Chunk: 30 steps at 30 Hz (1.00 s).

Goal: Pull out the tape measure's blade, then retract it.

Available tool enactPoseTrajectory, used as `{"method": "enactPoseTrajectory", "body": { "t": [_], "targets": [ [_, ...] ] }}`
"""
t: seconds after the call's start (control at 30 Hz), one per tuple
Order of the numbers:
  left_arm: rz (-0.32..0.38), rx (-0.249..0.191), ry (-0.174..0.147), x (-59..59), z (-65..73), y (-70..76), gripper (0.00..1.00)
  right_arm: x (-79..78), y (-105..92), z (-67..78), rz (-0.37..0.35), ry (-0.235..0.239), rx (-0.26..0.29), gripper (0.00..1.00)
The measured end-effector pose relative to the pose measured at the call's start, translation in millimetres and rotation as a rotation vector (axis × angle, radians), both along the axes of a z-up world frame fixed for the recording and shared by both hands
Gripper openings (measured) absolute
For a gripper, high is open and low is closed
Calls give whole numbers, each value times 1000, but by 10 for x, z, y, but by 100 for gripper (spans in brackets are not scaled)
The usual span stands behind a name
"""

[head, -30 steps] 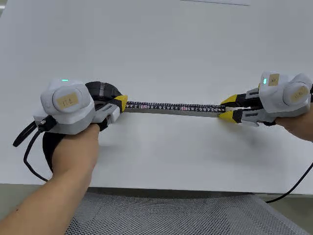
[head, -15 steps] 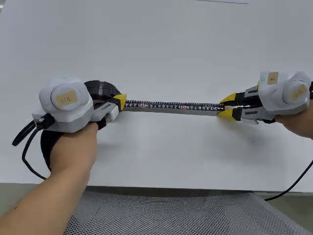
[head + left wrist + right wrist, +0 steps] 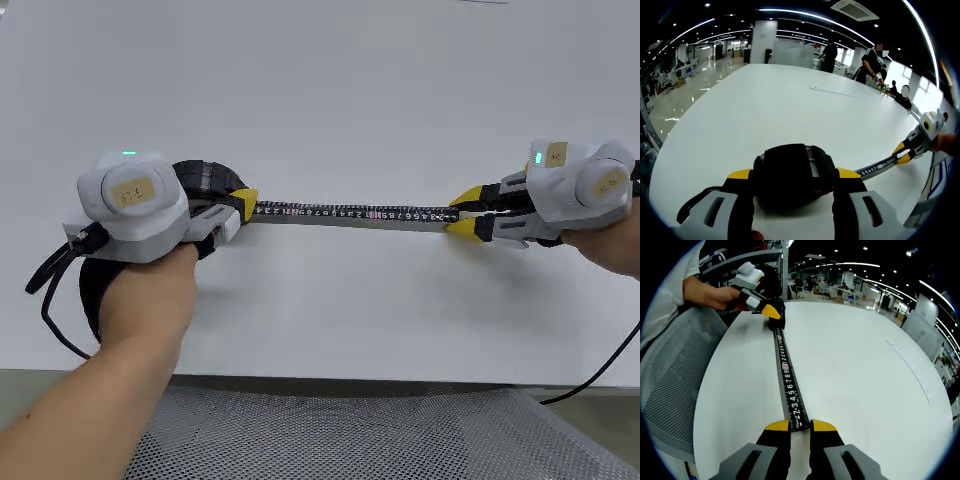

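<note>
Tape measure case (image 3: pixel 208 178): black, round, clamped between the jaws of the left gripper (image 3: pixel 792 173). It sits low over the white table (image 3: pixel 340 90), possibly resting on it; contact is unclear.
Blade (image 3: pixel 350 213): drawn out of the case, its long axis running straight from the case to the right gripper (image 3: pixel 800 426), whose narrow jaws pinch its free end.
Retraction likely means walking that far end back along this line toward the case.

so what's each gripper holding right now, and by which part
The left gripper is clamped on the tape measure's case, jaws on its two sides; the right gripper pinches the blade at its free end.
</note>
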<state>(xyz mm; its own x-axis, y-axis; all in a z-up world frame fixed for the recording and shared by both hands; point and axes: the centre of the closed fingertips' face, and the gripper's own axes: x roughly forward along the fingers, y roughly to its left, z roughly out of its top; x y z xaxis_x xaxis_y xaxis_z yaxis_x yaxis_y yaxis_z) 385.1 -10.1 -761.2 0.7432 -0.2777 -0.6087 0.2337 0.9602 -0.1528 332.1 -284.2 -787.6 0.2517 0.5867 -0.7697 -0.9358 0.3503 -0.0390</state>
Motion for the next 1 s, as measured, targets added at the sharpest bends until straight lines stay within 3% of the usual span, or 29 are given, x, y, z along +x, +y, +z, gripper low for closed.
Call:
{"method": "enactPoseTrajectory", "body": {
  "t": [1.0],
  "targets": [
    [-2, -43, 4, 1, 11, 21, 59, 41, 366, -1, 16, -3, 57, 10]
  ]
}}
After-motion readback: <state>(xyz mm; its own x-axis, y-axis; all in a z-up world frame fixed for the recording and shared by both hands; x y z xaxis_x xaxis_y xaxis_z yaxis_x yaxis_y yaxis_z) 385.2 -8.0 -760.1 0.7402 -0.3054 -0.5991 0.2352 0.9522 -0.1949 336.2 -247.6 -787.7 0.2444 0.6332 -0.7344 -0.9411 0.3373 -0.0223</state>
